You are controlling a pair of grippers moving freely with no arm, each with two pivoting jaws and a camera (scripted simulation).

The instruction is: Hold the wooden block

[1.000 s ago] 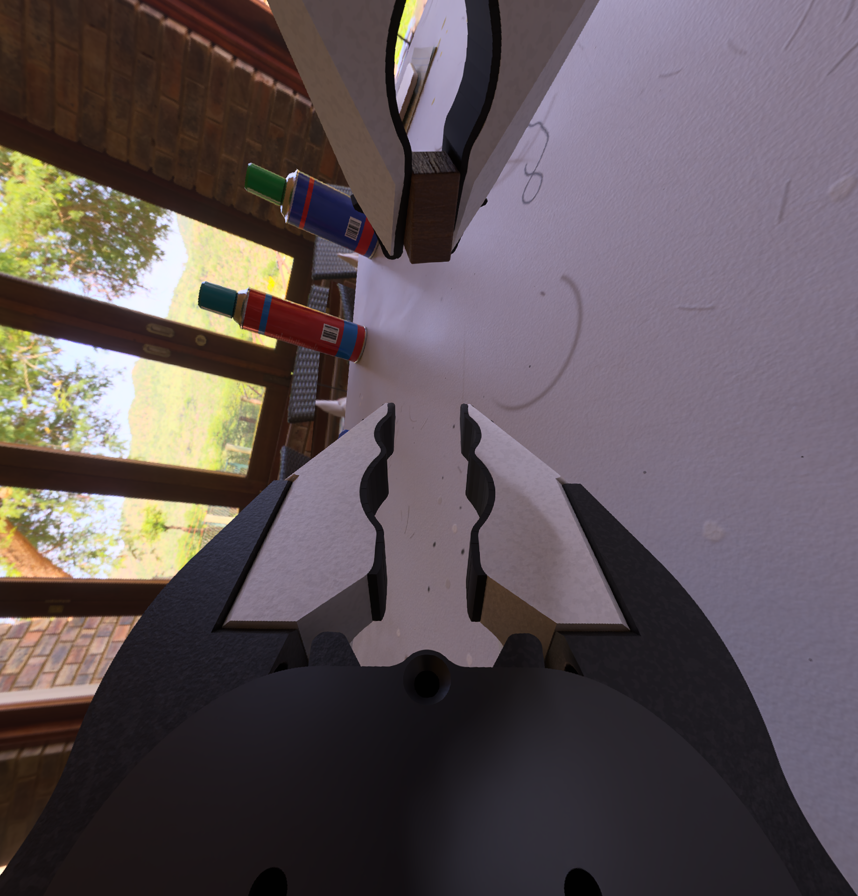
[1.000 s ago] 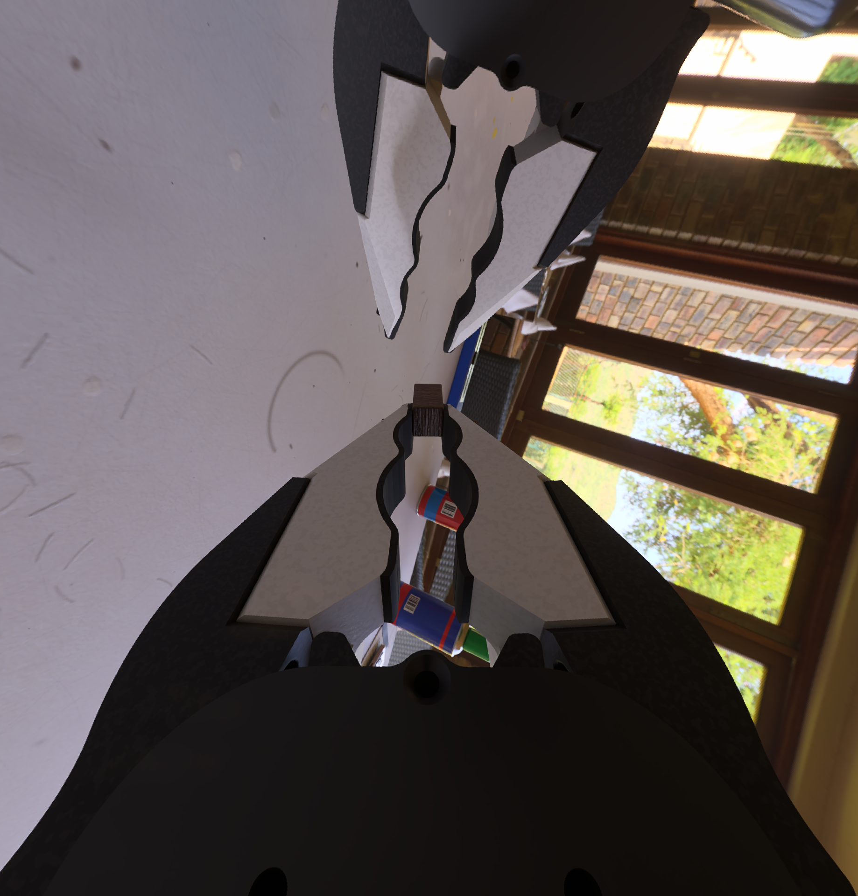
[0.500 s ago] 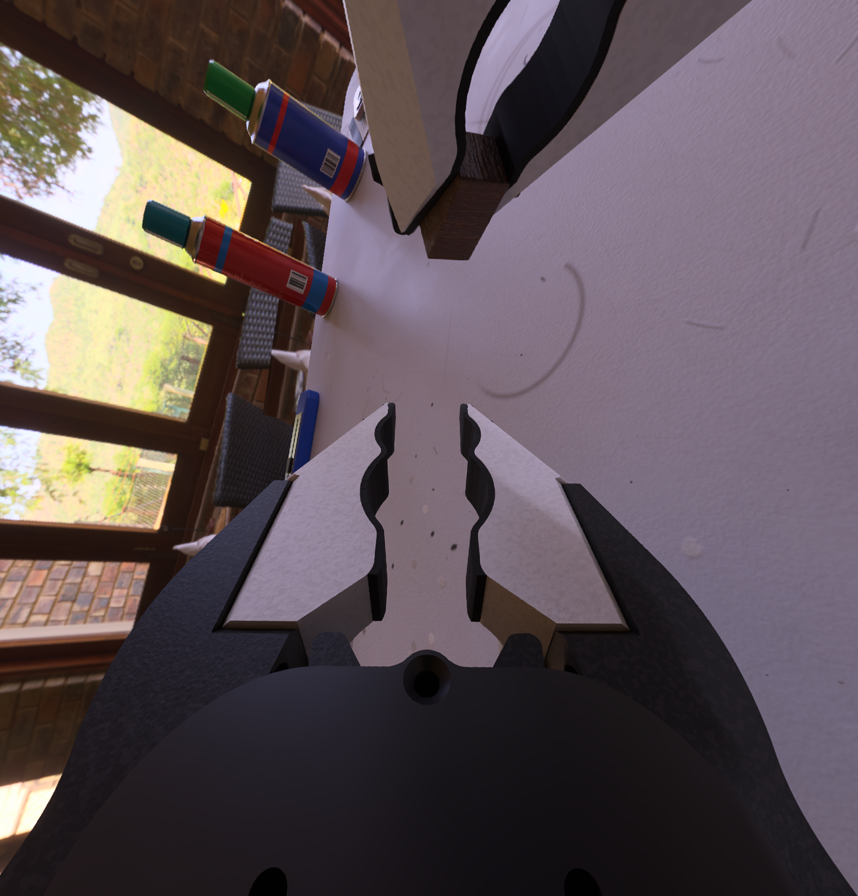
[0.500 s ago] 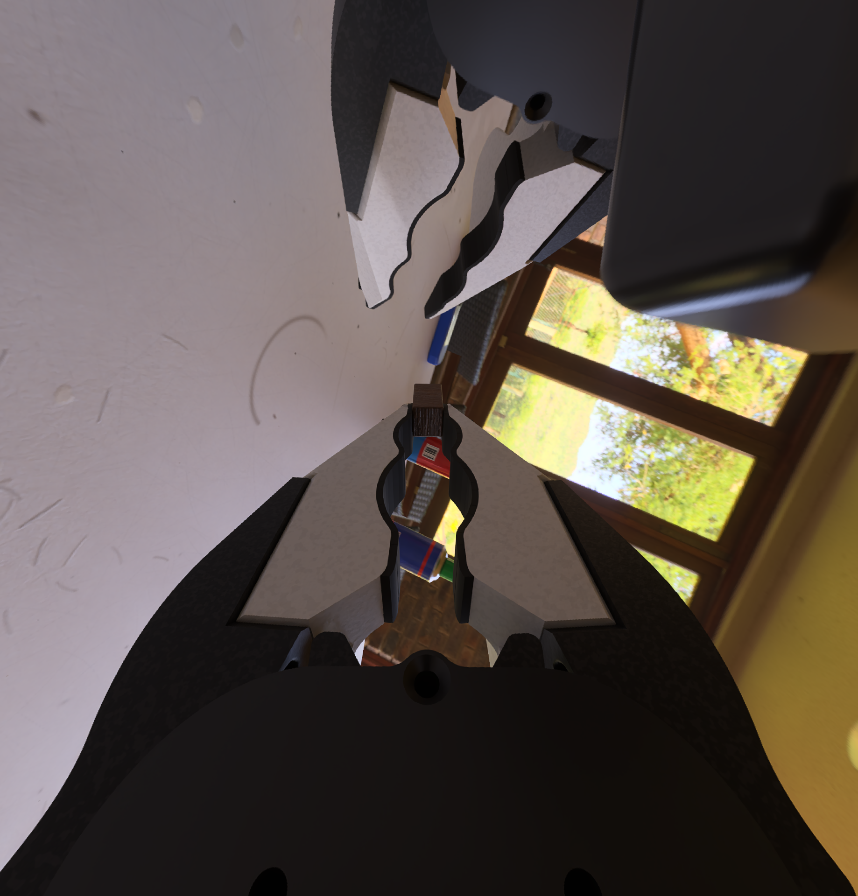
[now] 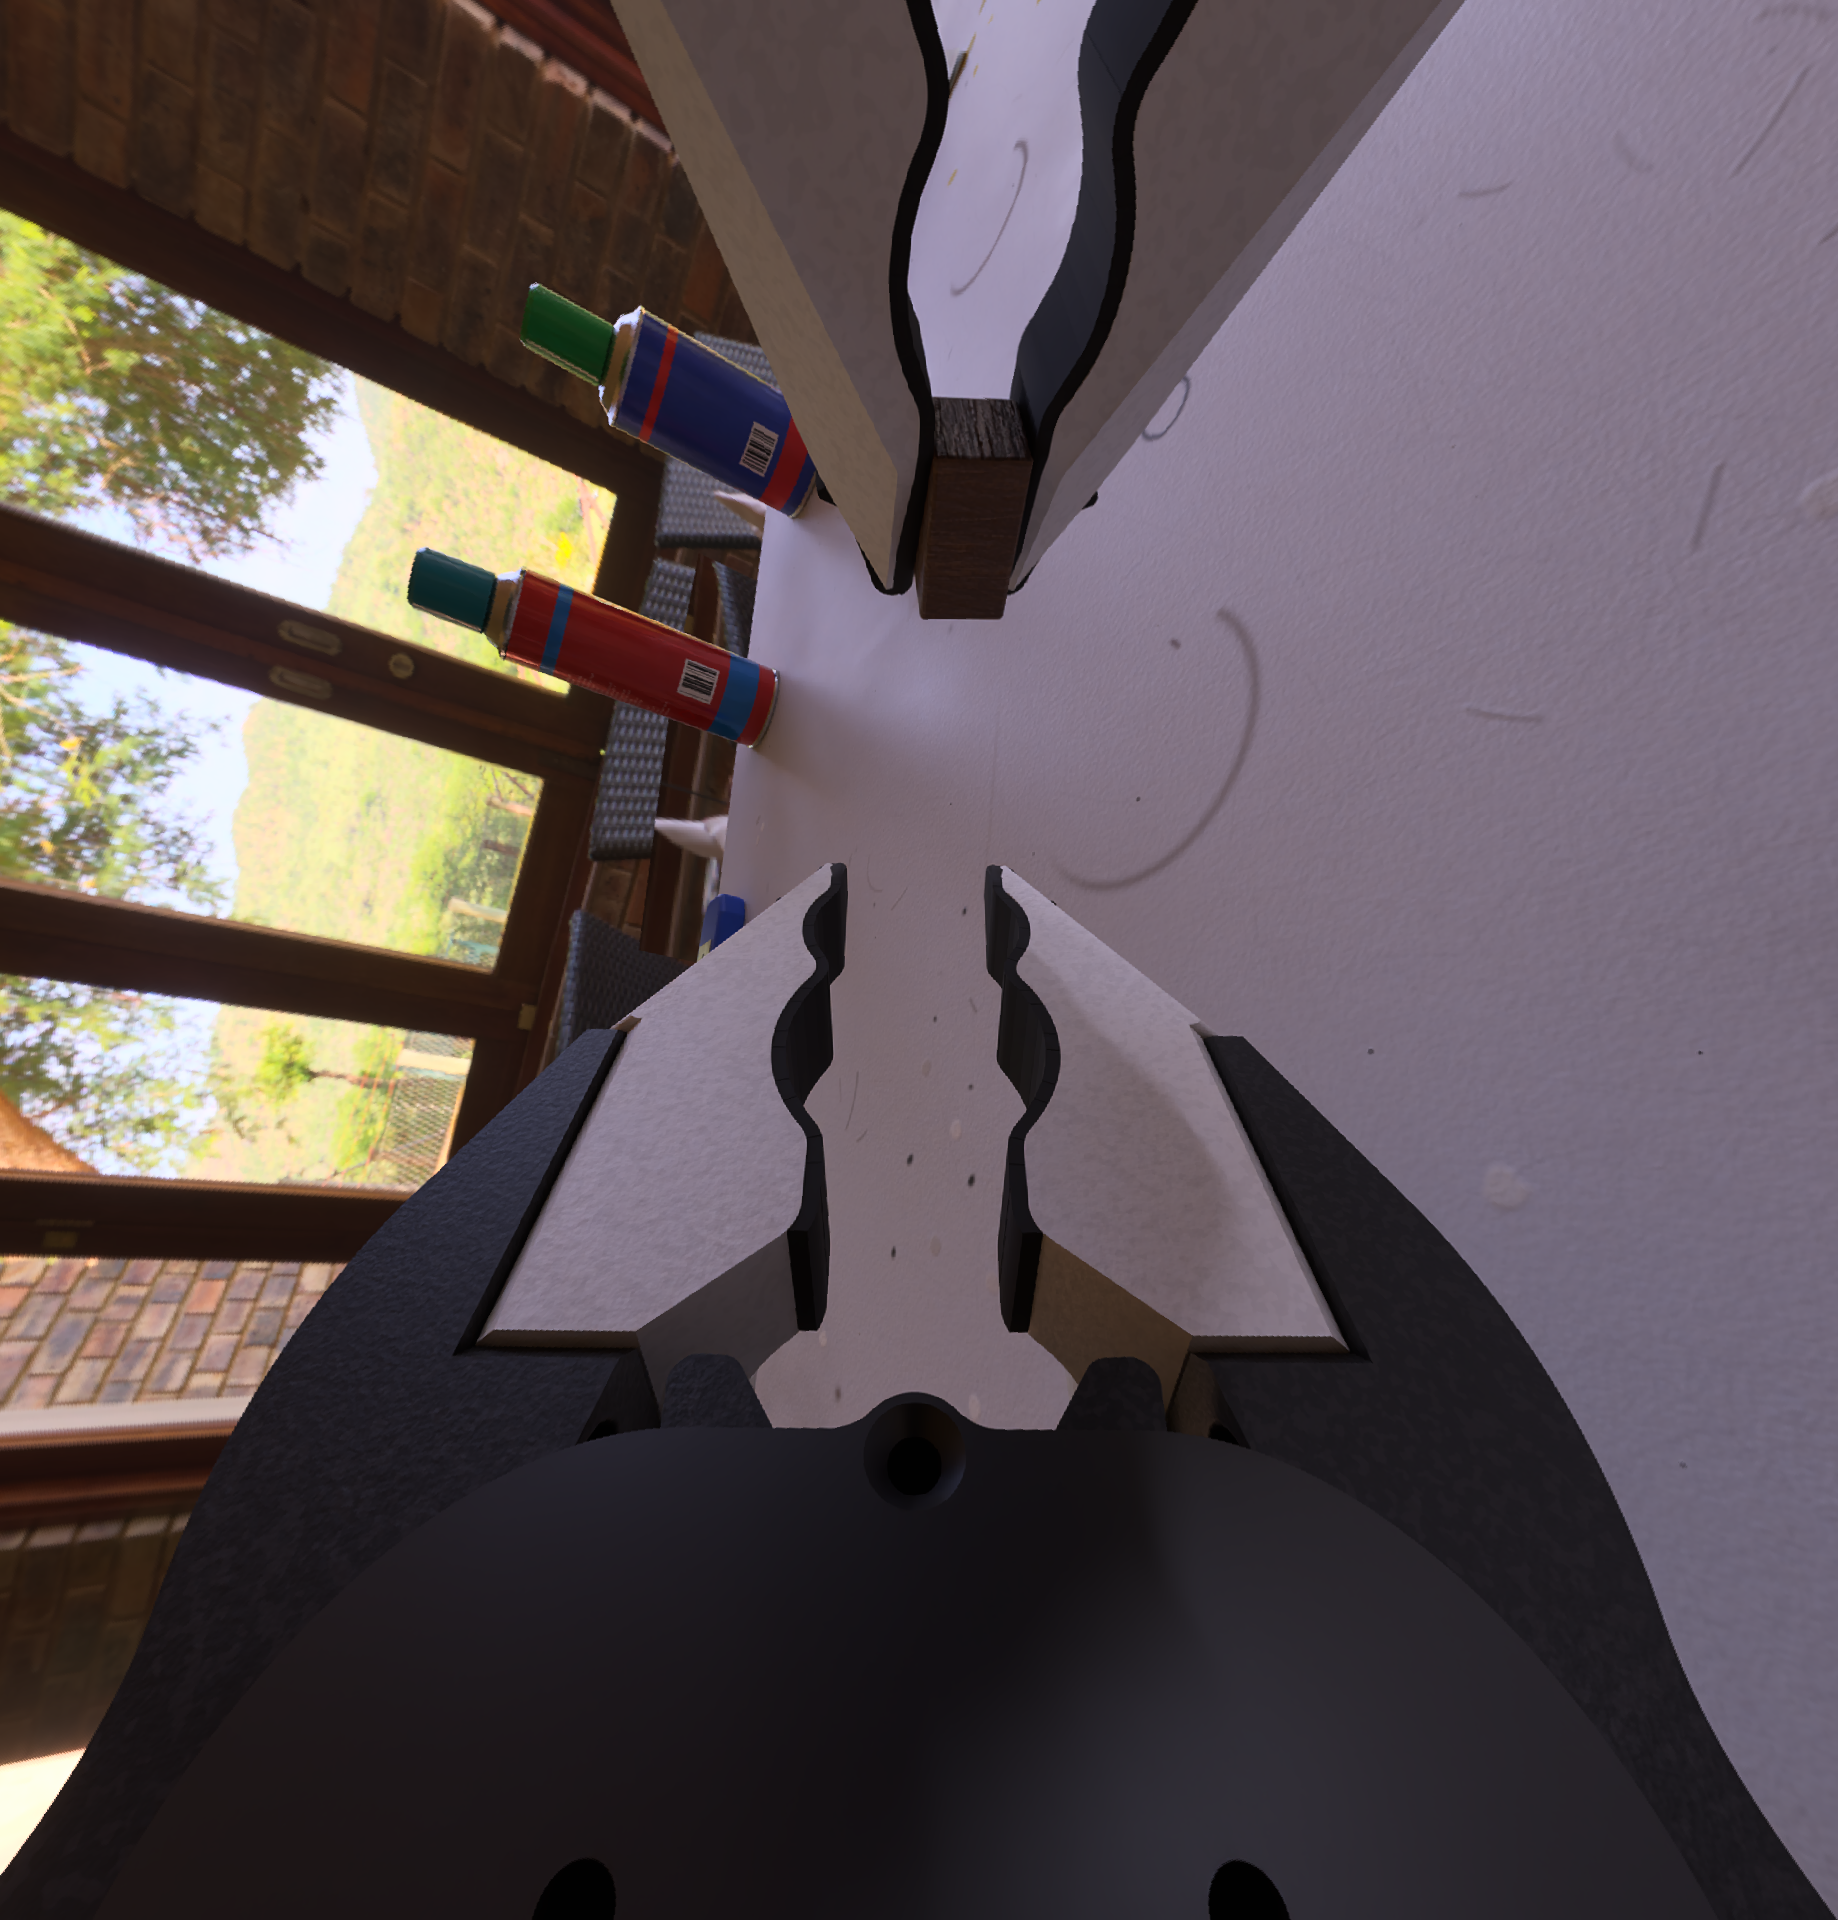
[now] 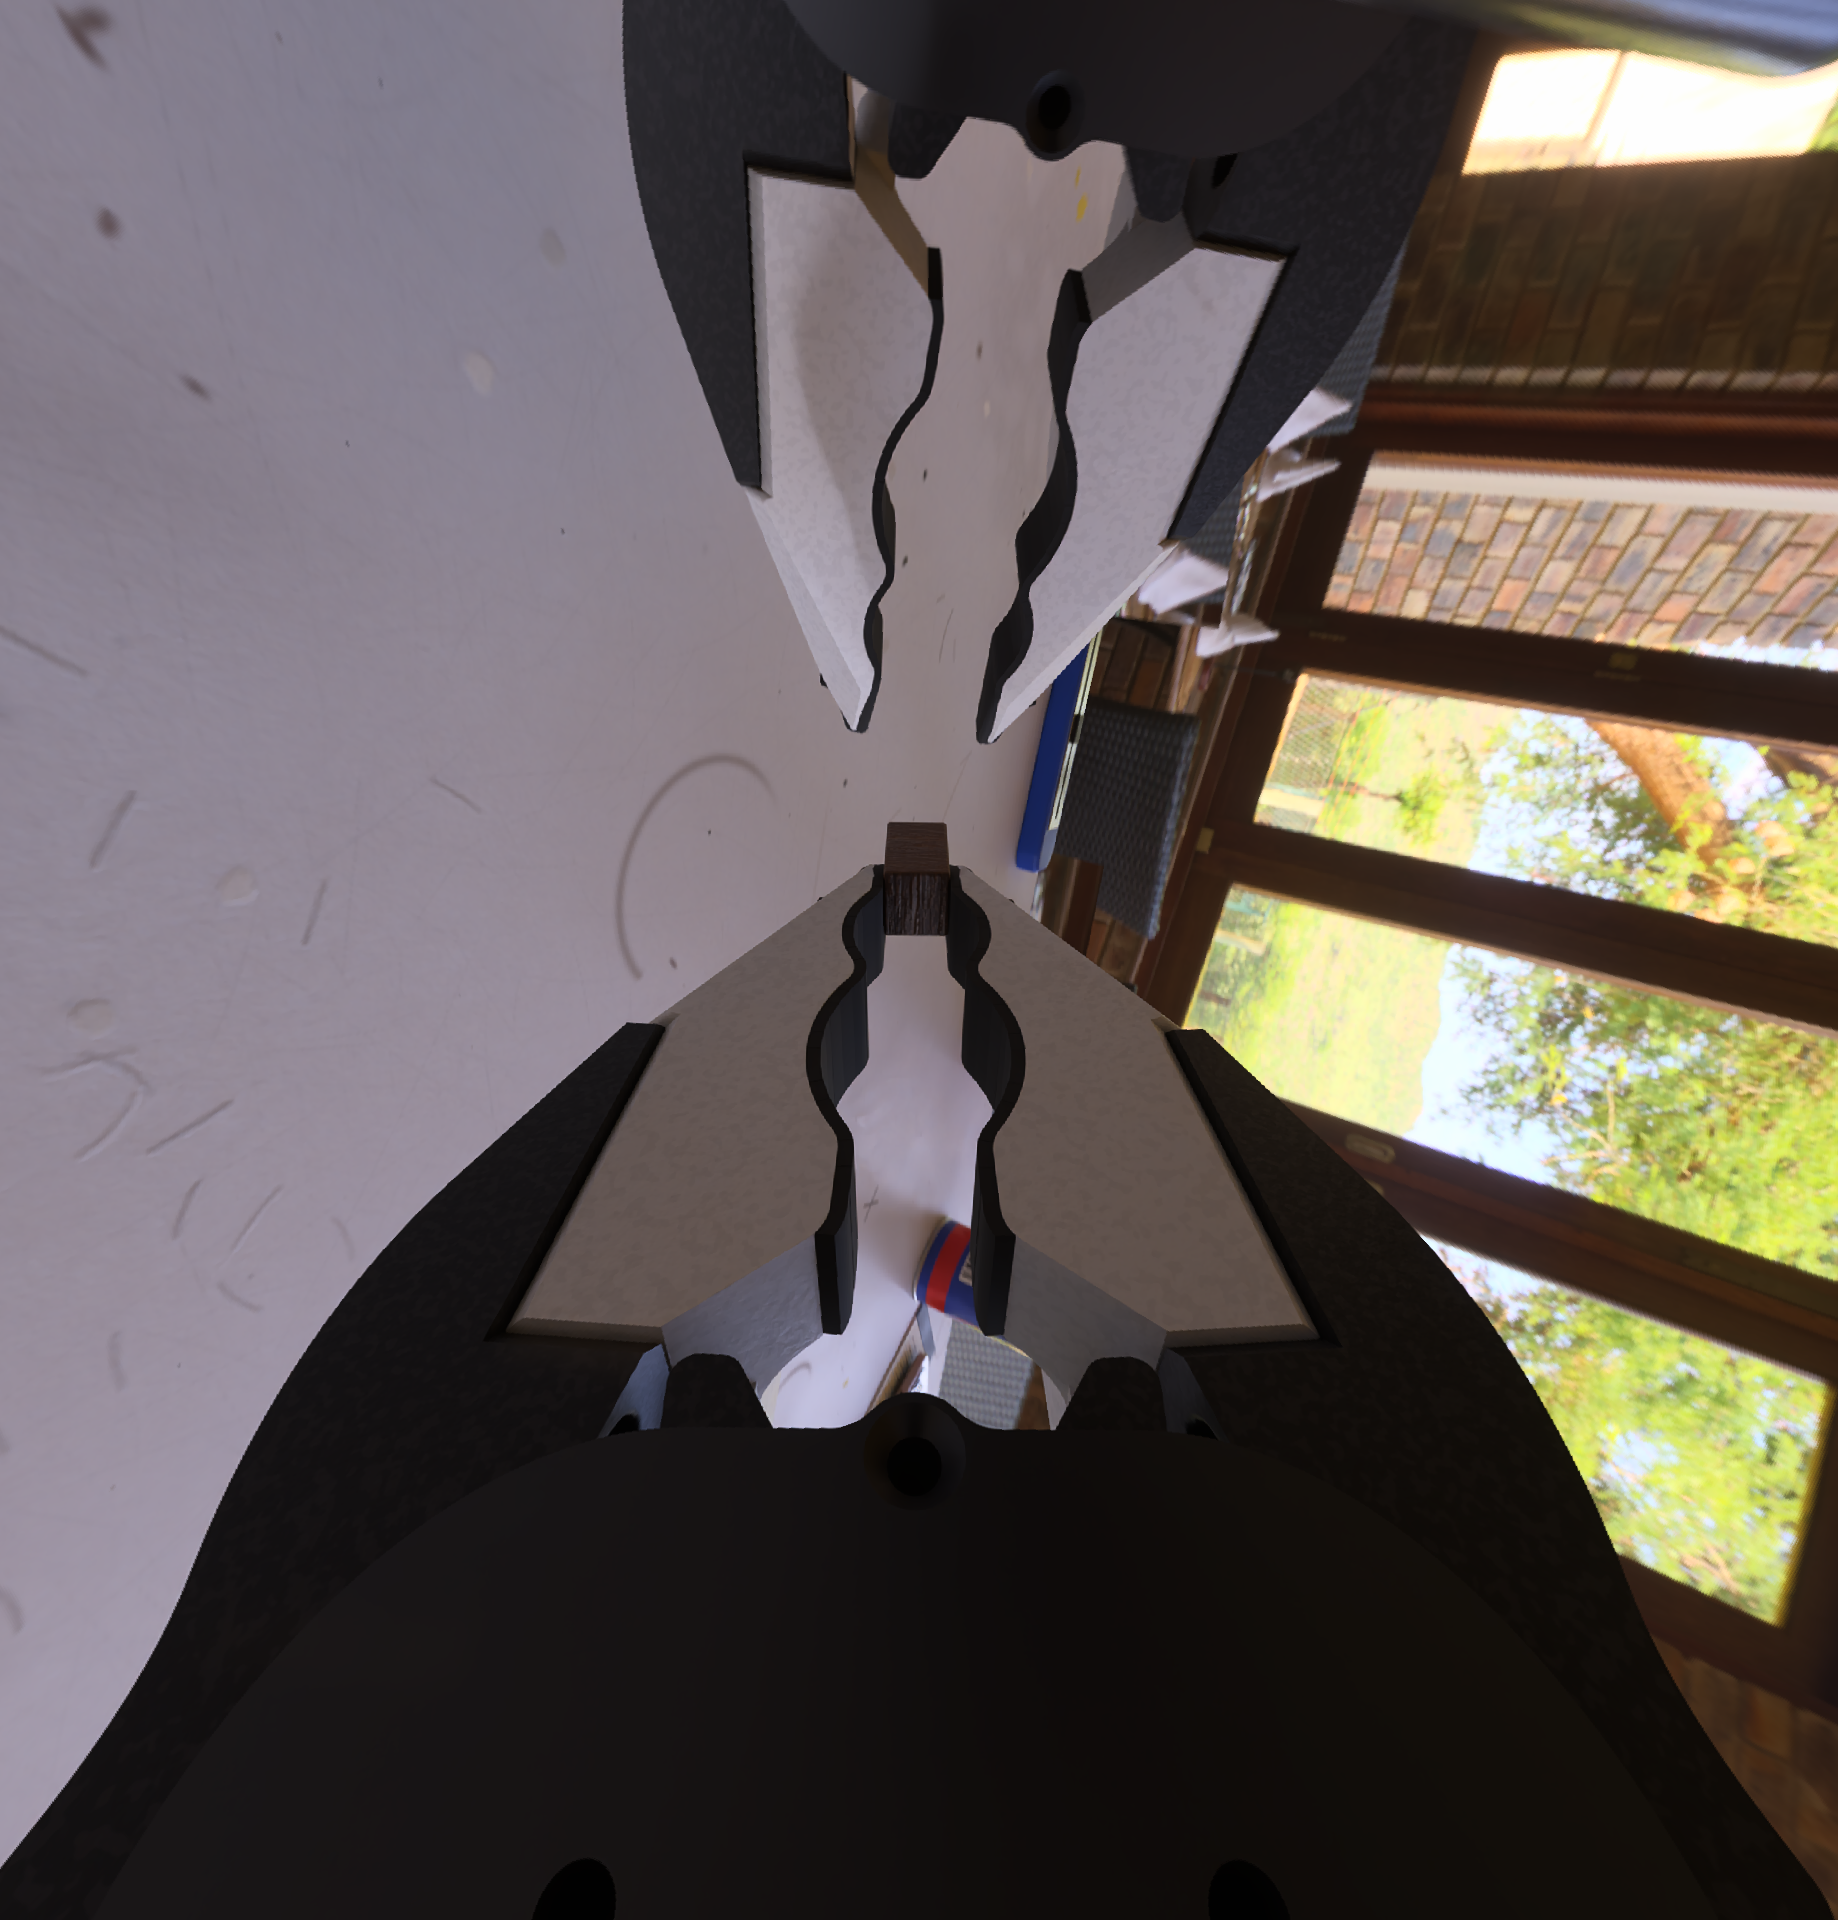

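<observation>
Two grippers are facing each other over your white table.
Your right gripper is pinching the wooden block; your left gripper is gaping empty, two spray cans standing aside.

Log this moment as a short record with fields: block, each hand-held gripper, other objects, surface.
block: wooden block, small and dark, pinched at the fingertips
right hand-held gripper: shut on the wooden block
left hand-held gripper: open, empty, facing the block from a short way off
other objects: blue spray can and red spray can, both standing near the table edge
surface: white table, scuffed, with a faint ring mark
</observation>
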